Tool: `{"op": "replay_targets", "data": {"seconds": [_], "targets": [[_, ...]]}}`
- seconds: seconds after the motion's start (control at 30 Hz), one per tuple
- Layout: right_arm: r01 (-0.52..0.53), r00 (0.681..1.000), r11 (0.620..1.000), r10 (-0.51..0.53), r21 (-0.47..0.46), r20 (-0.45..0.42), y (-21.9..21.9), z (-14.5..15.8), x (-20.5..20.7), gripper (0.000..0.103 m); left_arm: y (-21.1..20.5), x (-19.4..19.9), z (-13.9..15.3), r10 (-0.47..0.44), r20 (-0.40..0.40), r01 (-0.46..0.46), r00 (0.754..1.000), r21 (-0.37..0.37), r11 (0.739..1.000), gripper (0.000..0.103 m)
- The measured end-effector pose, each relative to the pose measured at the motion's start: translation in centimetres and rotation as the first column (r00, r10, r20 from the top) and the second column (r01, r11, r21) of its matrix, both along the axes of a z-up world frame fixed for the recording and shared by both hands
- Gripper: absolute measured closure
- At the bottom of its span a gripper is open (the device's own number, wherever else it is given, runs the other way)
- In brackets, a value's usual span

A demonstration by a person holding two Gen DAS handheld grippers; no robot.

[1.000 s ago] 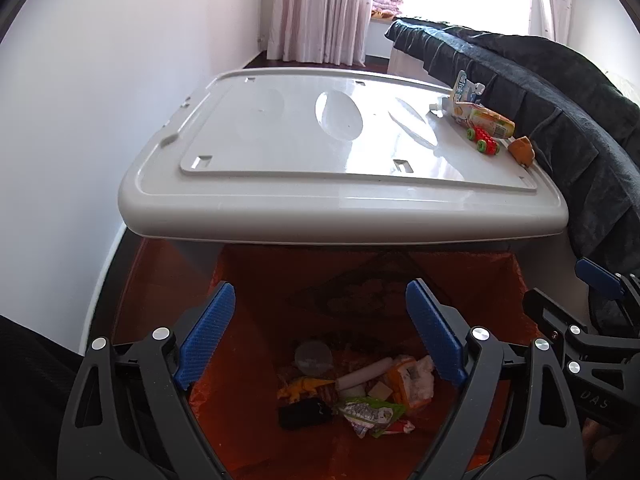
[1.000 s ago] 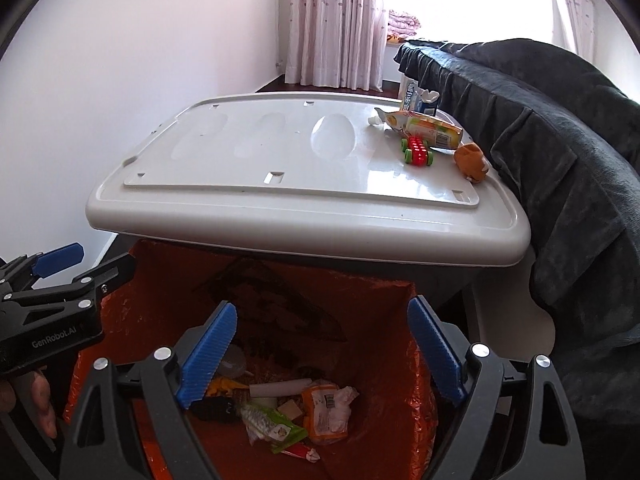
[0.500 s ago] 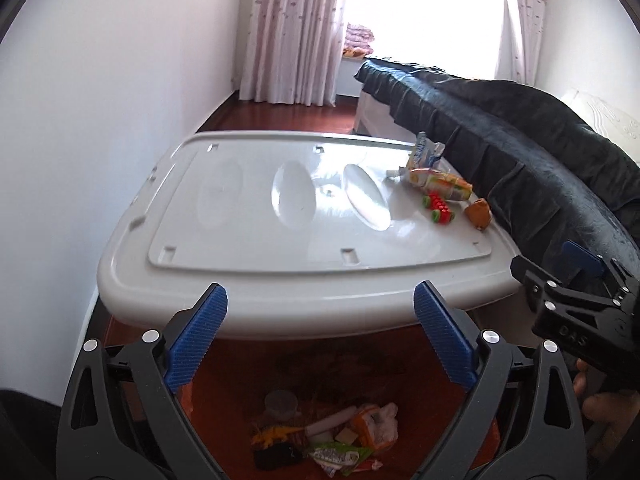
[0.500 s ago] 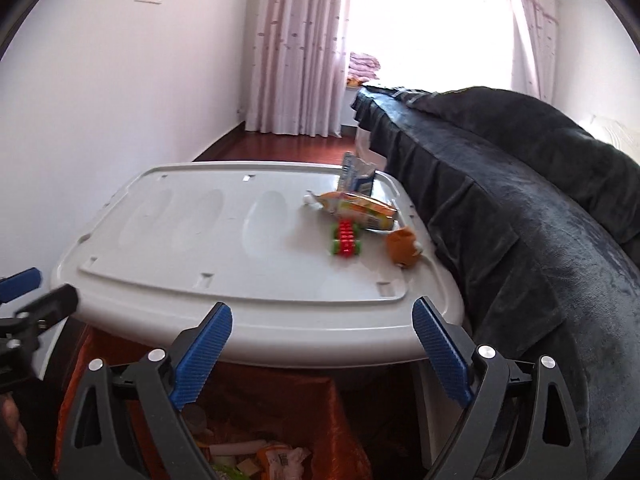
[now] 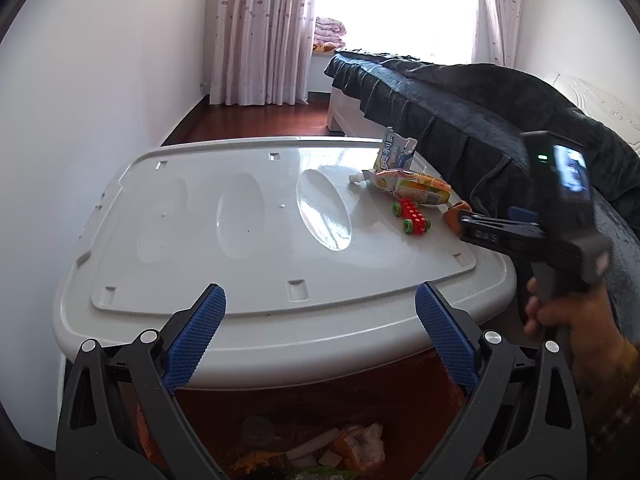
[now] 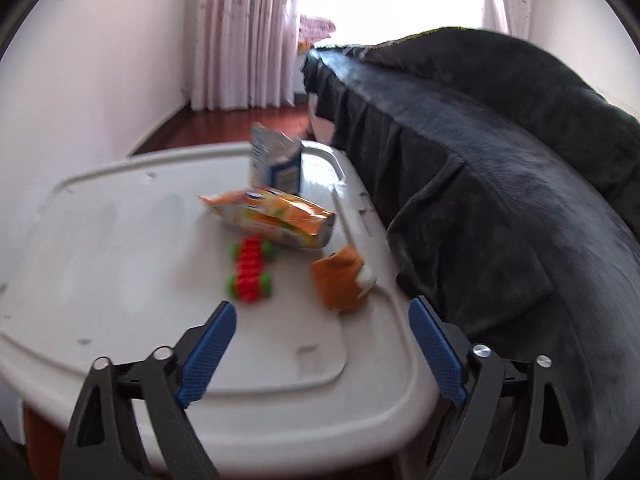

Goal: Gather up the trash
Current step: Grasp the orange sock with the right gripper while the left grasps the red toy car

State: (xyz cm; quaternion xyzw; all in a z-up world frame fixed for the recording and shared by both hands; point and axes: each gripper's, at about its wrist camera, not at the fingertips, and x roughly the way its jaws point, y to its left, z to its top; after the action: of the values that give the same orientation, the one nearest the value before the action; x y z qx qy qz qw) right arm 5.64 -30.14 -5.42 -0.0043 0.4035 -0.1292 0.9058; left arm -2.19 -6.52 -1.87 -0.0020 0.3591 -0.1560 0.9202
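On the grey plastic lid lie an orange juice carton on its side, a blue-white milk carton standing behind it, a red and green toy car and a small orange toy. My left gripper is open and empty at the lid's near edge, above the orange-lined bin holding several pieces of trash. My right gripper is open and empty over the lid's near right corner, just short of the orange toy.
A bed with a dark blanket runs along the right, close to the lid. A white wall is on the left. Curtains and a bright window are at the far end, over red-brown floor.
Both grippers rose from over the bin and moved forward to the lid. The right gripper advanced toward the objects at the lid's right side. Both stayed open.
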Motion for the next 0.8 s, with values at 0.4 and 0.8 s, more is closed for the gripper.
{"op": "replay_targets", "data": {"seconds": [0.4, 0.8], "targets": [[-0.002, 0.992, 1.000, 0.004, 0.020, -0.127, -2.9, -4.5, 6.2, 0.043, -1.1, 0.9, -1.3, -0.043, 0.018, 0.042, 0.999, 0.027, 0.999, 0.010], [-0.008, 1.000, 0.998, 0.009, 0.068, -0.011, -3.0, 0.6, 3.4, 0.069, -3.6, 2.3, -1.6, -0.069, -0.019, 0.069, 0.997, 0.003, 0.998, 0.010]]}}
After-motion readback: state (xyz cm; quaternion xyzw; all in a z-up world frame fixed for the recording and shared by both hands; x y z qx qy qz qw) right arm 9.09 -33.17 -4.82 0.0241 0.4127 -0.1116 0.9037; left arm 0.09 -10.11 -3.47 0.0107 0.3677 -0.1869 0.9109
